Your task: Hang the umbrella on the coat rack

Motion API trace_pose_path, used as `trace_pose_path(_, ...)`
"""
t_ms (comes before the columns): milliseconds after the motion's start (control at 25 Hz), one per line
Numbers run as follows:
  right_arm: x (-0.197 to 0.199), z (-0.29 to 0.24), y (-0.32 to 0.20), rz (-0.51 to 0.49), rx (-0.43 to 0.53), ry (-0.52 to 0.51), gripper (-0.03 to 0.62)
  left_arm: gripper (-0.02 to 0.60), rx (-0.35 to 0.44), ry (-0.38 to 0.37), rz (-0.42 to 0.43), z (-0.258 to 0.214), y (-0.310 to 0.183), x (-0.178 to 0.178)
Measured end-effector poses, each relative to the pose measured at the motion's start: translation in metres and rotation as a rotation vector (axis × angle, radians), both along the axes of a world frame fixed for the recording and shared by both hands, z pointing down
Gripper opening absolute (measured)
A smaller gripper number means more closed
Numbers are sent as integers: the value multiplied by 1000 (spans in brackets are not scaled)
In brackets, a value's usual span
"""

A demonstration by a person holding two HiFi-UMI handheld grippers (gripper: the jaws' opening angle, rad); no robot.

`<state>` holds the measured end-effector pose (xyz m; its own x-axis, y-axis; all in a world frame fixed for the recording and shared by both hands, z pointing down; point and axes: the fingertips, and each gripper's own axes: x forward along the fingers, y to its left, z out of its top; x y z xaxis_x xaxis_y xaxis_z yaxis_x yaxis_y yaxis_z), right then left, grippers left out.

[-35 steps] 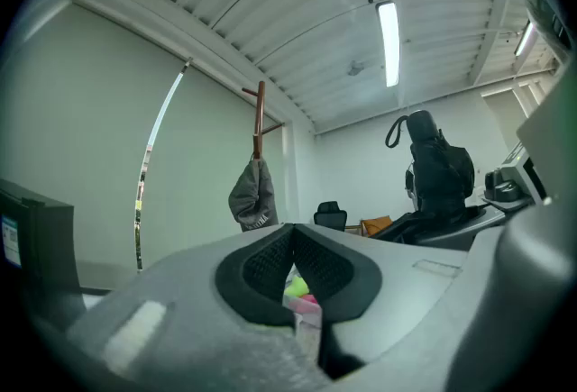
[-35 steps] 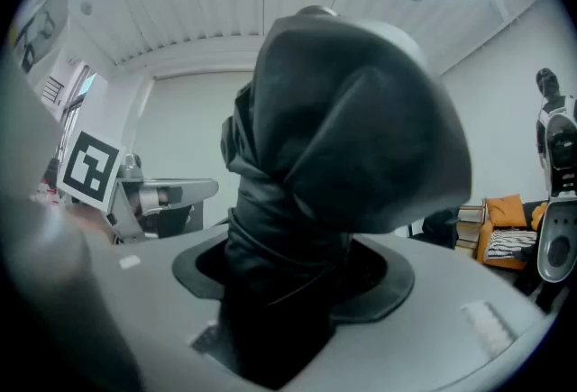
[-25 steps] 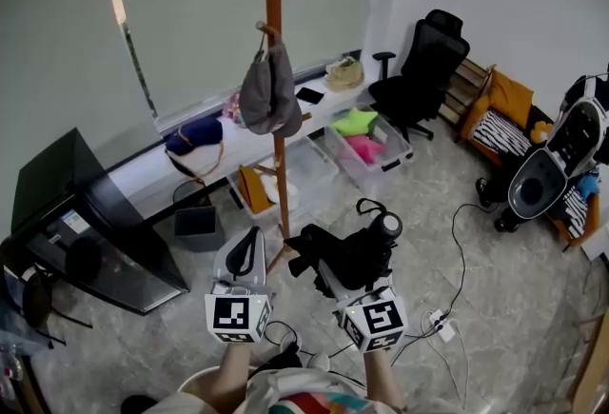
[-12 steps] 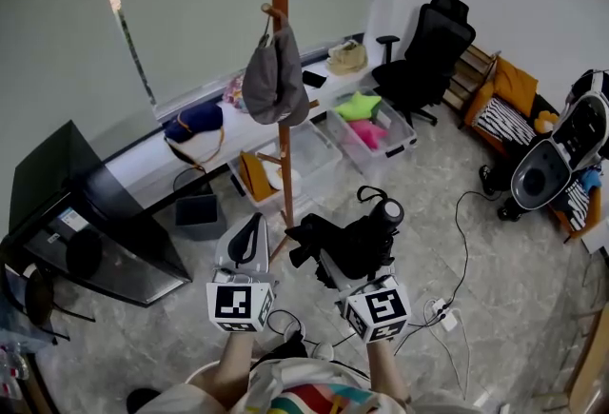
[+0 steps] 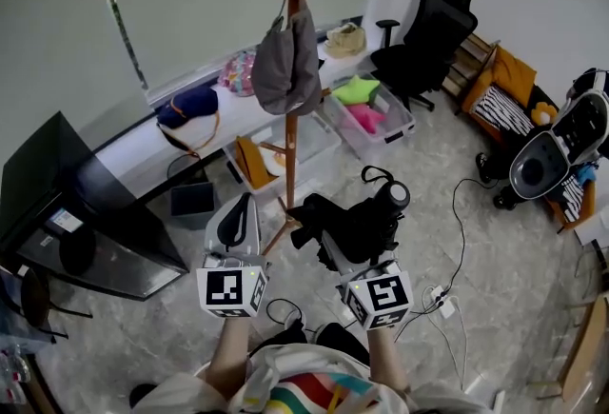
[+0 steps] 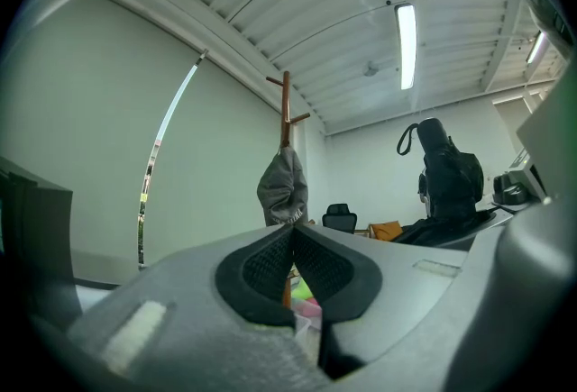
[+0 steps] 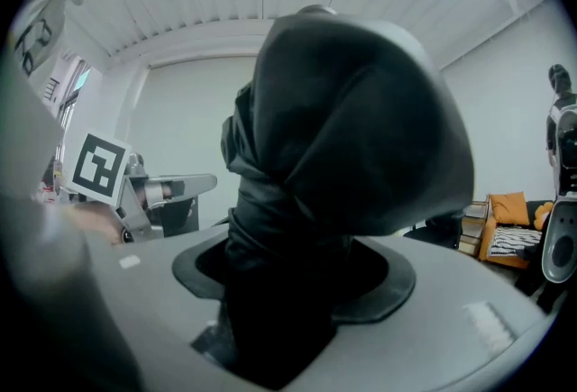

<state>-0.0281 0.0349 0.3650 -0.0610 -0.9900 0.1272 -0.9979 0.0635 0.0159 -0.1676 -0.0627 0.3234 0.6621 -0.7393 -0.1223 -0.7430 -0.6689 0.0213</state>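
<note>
A folded black umbrella [image 5: 354, 229] with a wrist loop at its handle end sits in my right gripper [image 5: 335, 255], which is shut on it; in the right gripper view the umbrella [image 7: 334, 174] fills the space between the jaws. My left gripper [image 5: 236, 224] is shut and holds nothing, its pads touching in the left gripper view [image 6: 293, 266]. The wooden coat rack [image 5: 298, 41] stands straight ahead of both grippers, with a grey cap [image 5: 284, 65] hung on one peg. The rack [image 6: 287, 111] and cap [image 6: 283, 188] also show in the left gripper view.
A black cabinet [image 5: 86, 222] stands at the left. Clear storage bins [image 5: 373, 122] and a low white shelf [image 5: 205, 131] line the wall behind the rack. A black office chair [image 5: 428, 41] is at the right. Cables and a power strip [image 5: 438, 303] lie on the floor.
The view has shifted so the coat rack sits nearer and more to the right. Both grippers keep their places, the umbrella still held in the right one.
</note>
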Motion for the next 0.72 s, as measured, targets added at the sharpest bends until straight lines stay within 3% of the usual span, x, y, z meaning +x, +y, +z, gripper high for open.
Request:
trace_pose_path(440, 27, 6, -6, 13, 0, -35, 288, 2, -8, -20, 4, 1, -8, 26)
trace_pose_path(720, 55, 0, -30, -35, 24, -70, 288, 2, 5, -47, -32, -4, -12, 50)
